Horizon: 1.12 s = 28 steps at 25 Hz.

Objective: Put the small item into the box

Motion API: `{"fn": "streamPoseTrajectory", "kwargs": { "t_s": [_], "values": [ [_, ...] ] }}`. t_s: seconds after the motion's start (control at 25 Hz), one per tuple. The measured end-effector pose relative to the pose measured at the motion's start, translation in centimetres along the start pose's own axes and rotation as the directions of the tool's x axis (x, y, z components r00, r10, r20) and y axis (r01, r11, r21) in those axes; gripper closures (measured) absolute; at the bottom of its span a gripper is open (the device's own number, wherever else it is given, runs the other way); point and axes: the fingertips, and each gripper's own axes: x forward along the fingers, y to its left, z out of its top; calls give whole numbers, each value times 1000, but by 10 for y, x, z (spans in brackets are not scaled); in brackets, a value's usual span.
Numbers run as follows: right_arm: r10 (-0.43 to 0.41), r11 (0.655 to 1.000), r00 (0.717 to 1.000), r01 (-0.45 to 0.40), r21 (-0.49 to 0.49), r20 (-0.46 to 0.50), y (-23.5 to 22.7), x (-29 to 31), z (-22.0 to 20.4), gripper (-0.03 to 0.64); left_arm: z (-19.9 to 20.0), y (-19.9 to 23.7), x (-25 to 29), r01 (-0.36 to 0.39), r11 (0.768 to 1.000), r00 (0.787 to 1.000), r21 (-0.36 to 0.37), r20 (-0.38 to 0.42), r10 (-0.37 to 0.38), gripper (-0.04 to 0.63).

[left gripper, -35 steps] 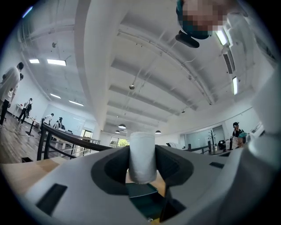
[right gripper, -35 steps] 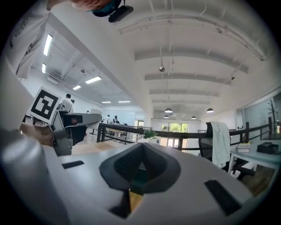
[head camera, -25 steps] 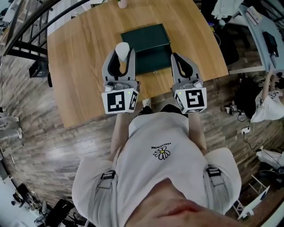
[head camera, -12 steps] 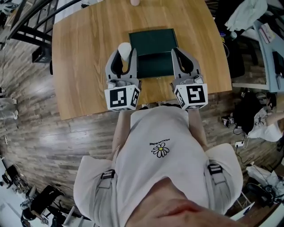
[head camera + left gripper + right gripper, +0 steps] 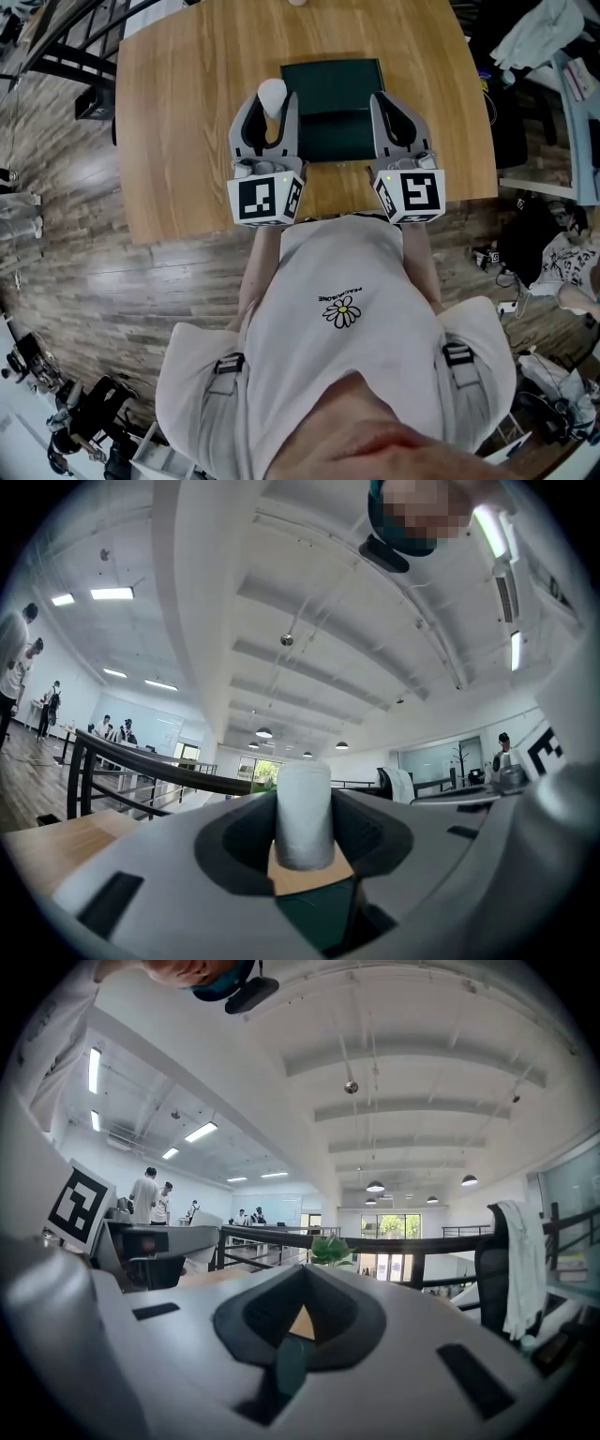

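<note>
Status: task under way, not complete. The small item (image 5: 272,94), a white cylinder, is already picked up but not yet in the box (image 5: 333,108).

Location of item: in the head view it sits at upper centre, a little left of the dark green box's left edge, over bare wood of the bench (image 5: 178,112) and not over the box. The box lies flat on the bench between the two grippers. Whether its top is open cannot be told from these views.

Left gripper (image 5: 269,105): its fingers (image 5: 247,131) are pinching the item from both sides. In the left gripper view the cylinder (image 5: 304,813) stands upright between the dark pads, its top rising above them, with the green of the box (image 5: 314,916) showing below.

Right gripper (image 5: 394,117): at the box's right edge, fingers pressed together, nothing between them. Its own view shows only slivers of bench and box through the closed tips (image 5: 298,1321).

Remaining, in my judgement: carry the item rightward over the box, lower it inside, release.
</note>
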Motion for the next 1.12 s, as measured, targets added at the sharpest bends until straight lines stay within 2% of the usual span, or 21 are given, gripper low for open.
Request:
{"fn": "streamPoseTrajectory", "kwargs": {
  "t_s": [0.32, 0.44, 0.52, 0.6, 0.68, 0.76, 0.84, 0.92, 1.0, 1.12],
  "values": [
    [-12, 1000, 1000, 12, 7, -9, -9, -2, -3, 611, 3, -5, 3, -13, 1000, 999, -4, 39, 13, 410],
    [-14, 1000, 1000, 14, 9, -16, -10, -1, -5, 611, 3, -5, 9, 9, 1000, 999, 9, 32, -10, 410],
    [-16, 1000, 1000, 17, 8, -18, -10, -2, -5, 611, 5, -9, 18, 66, 996, 998, 52, 6, -67, 410],
    [-20, 1000, 1000, 20, 10, -20, -11, -5, -5, 611, 6, -18, 29, 162, 980, 986, 114, -61, -155, 410],
    [-27, 1000, 999, 27, 13, -25, -13, -10, -6, 611, 1, -31, 40, 283, 943, 951, 173, -175, -253, 410],
    [-36, 999, 999, 36, 14, -33, -18, -14, -10, 611, -14, -46, 48, 410, 887, 887, 211, -320, -334, 410],
    [-49, 999, 998, 50, 16, -43, -23, -19, -13, 611, -38, -60, 51, 524, 824, 795, 216, -471, -382, 410],
    [-65, 998, 997, 66, 19, -52, -28, -25, -16, 611, -68, -71, 47, 622, 758, 682, 195, -611, -402, 410],
    [-81, 996, 995, 83, 18, -60, -32, -30, -18, 611, -99, -81, 38, 710, 683, 561, 174, -725, -398, 410],
    [-107, 994, 992, 109, 17, -71, -38, -41, -21, 611, -139, -94, 22, 815, 564, 398, 132, -835, -380, 410]
  ]
}}
